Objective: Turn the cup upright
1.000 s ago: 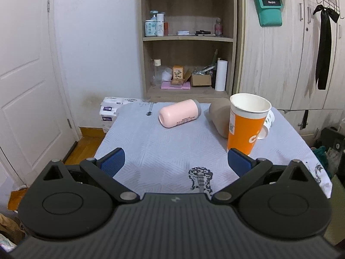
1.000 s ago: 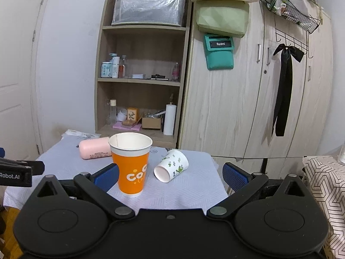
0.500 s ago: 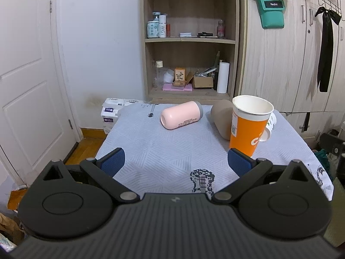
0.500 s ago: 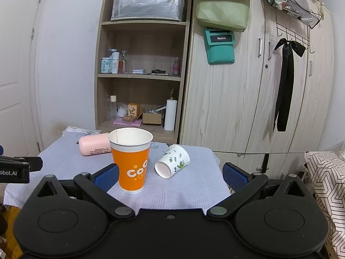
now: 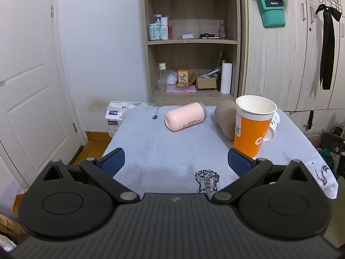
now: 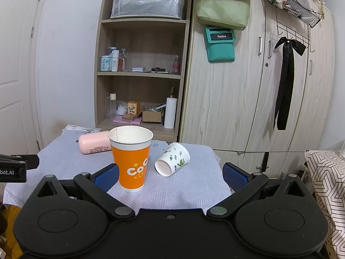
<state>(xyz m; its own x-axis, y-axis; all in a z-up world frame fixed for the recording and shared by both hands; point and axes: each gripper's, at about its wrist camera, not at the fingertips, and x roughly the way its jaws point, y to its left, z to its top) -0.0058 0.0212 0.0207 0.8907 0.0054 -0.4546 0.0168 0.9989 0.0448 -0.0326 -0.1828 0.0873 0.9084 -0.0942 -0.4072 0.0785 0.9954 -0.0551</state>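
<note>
A: How are the jaws standing on the left gripper?

B: They are gaping wide with nothing between them, hovering over the near edge of the table.

A: And the right gripper?

B: Its jaws are spread wide too and are holding nothing. The orange cup is standing upright just beside the left blue pad; I cannot tell if they are touching.

A: Where is the cup that is on its side?

B: The white floral cup is lying tipped over on the table, mouth facing the camera, just right of the orange cup. From the left wrist view it is peeking out behind the orange cup. A pink bottle is lying farther back.
</note>
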